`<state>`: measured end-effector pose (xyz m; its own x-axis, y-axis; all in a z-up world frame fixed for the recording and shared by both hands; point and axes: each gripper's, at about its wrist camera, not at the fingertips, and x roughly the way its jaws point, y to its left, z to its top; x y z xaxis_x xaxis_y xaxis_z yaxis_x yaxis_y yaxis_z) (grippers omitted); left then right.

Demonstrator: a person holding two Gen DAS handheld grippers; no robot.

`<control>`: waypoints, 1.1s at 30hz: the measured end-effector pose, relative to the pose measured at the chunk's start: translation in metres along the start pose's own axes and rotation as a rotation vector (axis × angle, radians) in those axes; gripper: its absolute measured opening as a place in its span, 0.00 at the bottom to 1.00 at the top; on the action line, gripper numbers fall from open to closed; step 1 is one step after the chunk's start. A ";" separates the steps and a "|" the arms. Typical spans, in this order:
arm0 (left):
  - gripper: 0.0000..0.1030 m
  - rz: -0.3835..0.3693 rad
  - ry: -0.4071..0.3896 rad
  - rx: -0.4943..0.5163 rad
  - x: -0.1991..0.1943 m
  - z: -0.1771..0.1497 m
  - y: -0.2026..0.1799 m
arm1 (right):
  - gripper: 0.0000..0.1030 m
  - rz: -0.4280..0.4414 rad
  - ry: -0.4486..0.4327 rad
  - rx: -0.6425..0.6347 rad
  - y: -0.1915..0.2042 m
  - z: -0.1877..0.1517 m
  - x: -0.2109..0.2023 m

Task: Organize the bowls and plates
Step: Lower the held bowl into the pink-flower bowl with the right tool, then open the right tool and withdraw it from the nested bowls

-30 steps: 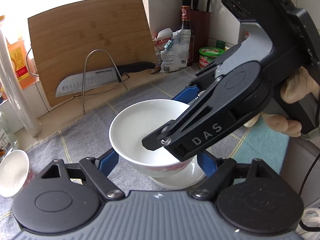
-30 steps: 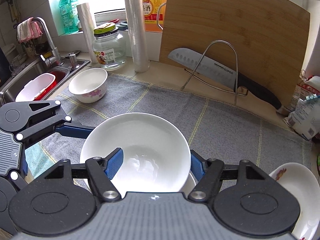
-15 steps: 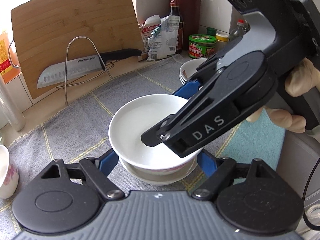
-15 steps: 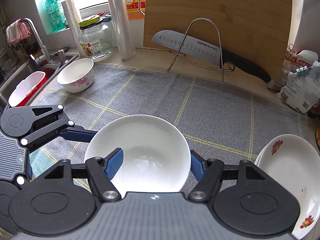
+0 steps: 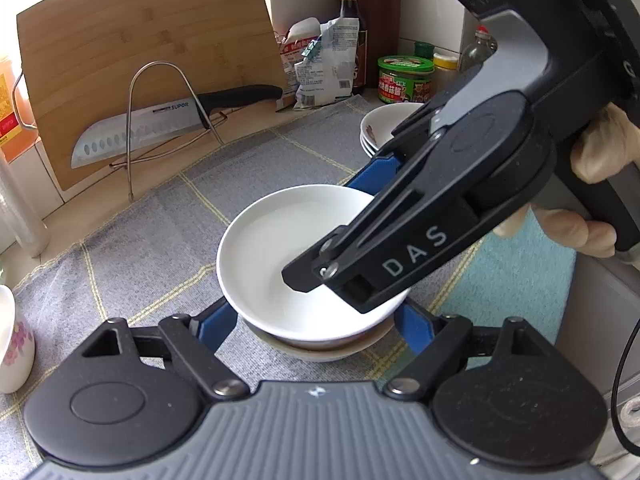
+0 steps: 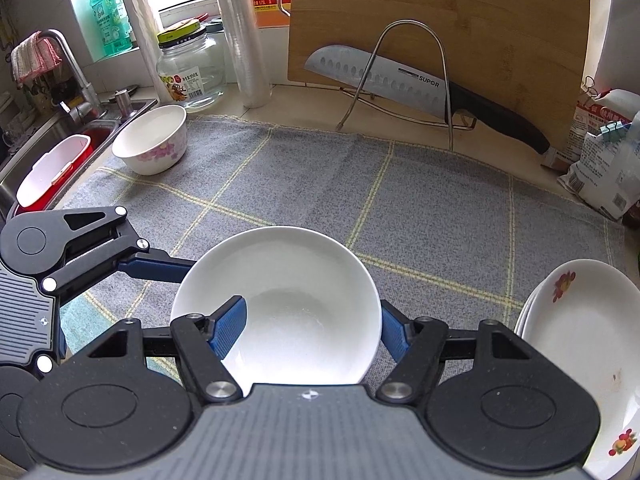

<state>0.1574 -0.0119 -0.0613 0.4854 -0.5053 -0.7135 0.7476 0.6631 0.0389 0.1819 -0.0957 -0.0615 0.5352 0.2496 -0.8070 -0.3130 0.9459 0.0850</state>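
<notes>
A white bowl (image 5: 280, 248) sits nested in another bowl (image 5: 320, 350) on the grey mat; it also shows in the right wrist view (image 6: 288, 296). My right gripper (image 6: 312, 324) has one blue finger inside the bowl and one outside, jaws wide, gripping the near rim. My left gripper (image 5: 316, 320) is open, its blue fingers on either side of the stacked bowls. A stack of flowered plates (image 6: 580, 344) lies at the right; it also shows in the left wrist view (image 5: 384, 128). A flowered bowl (image 6: 150, 144) stands at the far left.
A bamboo cutting board (image 6: 440, 20) and a knife (image 6: 400, 80) on a wire rack stand at the back. A glass jar (image 6: 190, 68), film rolls and a sink (image 6: 52, 148) are at the left. Food bags (image 6: 604, 160) and jars (image 5: 404, 80) are at the right.
The white bowl has come down and now rests inside the lower bowl. Both views shifted right, so the plate stack shows more.
</notes>
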 end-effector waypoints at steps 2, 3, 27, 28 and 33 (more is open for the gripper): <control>0.82 0.000 -0.001 0.002 0.000 0.000 0.000 | 0.73 -0.001 0.000 -0.003 0.000 0.000 0.000; 0.82 0.000 0.000 0.001 0.000 0.000 0.000 | 0.73 -0.001 -0.001 -0.003 0.000 0.000 0.000; 0.96 0.078 -0.010 0.001 -0.016 -0.013 0.007 | 1.00 -0.032 -0.080 0.011 -0.001 -0.010 -0.019; 0.96 0.089 -0.012 -0.011 -0.019 -0.015 0.008 | 1.00 -0.037 -0.085 0.006 0.000 -0.011 -0.021; 0.96 0.167 -0.022 -0.092 -0.037 -0.020 0.006 | 1.00 -0.049 -0.132 -0.061 0.003 -0.017 -0.032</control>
<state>0.1351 0.0217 -0.0483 0.6098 -0.3957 -0.6867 0.6116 0.7860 0.0903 0.1506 -0.1042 -0.0452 0.6478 0.2324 -0.7255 -0.3292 0.9442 0.0085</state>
